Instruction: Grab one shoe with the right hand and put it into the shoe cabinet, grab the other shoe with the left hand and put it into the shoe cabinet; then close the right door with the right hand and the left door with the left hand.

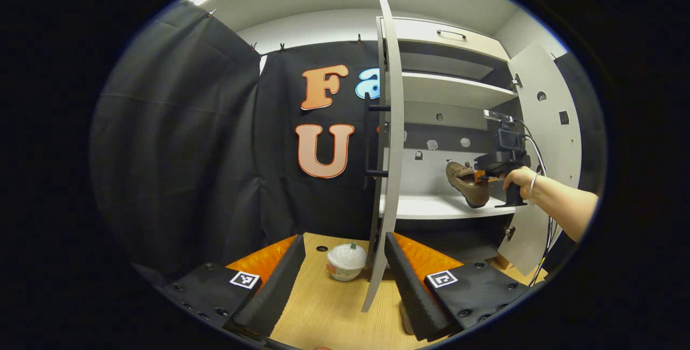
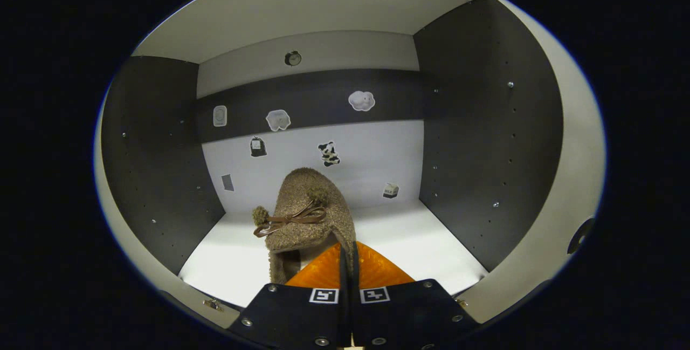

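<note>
A brown fuzzy shoe (image 2: 307, 215) with a leather bow hangs inside the shoe cabinet (image 2: 474, 139), just above its white shelf (image 2: 399, 237); my right gripper (image 2: 347, 255) is shut on the shoe's rim. In the left gripper view the same shoe (image 1: 468, 183) is held over the shelf (image 1: 431, 207) by the right gripper (image 1: 488, 173) and a hand (image 1: 520, 177). My left gripper (image 1: 342, 269) stands open low over the wooden table (image 1: 334, 312), nothing between its fingers. The left door (image 1: 389, 145) is edge-on right in front of it; the right door (image 1: 544, 123) is swung open.
A small white round pot (image 1: 346, 261) sits on the table between my left gripper's fingers, farther off, beside the left door's lower edge. Upper cabinet shelves (image 1: 453, 88) and a drawer (image 1: 447, 34) are above. Stickers dot the cabinet's back wall (image 2: 323, 150).
</note>
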A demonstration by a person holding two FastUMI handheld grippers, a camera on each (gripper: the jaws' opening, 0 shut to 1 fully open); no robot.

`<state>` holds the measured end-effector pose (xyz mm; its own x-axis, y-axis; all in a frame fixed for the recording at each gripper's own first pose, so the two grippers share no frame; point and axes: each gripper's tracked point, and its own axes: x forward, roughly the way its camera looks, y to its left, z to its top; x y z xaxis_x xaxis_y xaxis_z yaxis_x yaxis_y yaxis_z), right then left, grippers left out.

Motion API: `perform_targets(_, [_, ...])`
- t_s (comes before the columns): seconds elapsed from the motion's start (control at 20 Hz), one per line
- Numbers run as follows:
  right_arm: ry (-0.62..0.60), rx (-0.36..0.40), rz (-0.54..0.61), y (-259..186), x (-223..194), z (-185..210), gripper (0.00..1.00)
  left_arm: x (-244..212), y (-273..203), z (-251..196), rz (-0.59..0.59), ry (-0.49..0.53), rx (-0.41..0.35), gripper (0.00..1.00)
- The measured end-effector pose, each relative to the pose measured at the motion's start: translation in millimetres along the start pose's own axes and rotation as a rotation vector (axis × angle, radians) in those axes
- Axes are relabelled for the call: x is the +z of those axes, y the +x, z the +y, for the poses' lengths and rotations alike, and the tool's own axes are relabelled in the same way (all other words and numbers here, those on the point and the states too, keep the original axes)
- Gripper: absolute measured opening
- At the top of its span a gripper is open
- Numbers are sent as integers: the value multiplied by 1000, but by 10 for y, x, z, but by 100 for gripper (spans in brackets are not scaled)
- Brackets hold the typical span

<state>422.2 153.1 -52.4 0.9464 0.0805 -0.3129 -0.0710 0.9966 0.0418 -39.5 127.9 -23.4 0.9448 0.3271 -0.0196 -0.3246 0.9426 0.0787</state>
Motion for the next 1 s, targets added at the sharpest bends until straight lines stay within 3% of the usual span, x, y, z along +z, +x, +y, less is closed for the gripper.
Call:
perform_targets(0.15, [-10,-12,14,128,-56,-47,4,-13,8,-29,7,9,5,97])
perform_targets(0.3, [-16,3,-74,-43,178,-12,17,-34,9,-88,16,4,-2,97])
perform_targets(0.35, [-24,13,-91,-161,220,7,18,-48,7,-121,16,-1,-8,97])
perform_targets(0.55, [-35,53,-150,-656,238,-6,38,-84,-2,-305,21,-17,-50,97])
perform_targets(0.6, [-33,61,-162,-790,222,-23,49,-89,-5,-358,24,-21,-62,96])
perform_targets(0.8, [-39,92,-200,-1370,116,-132,66,-147,-24,-534,32,-25,-97,94])
perform_targets(1.0, [-60,83,-260,-1933,-11,-321,84,-352,-24,-729,69,-32,-131,97])
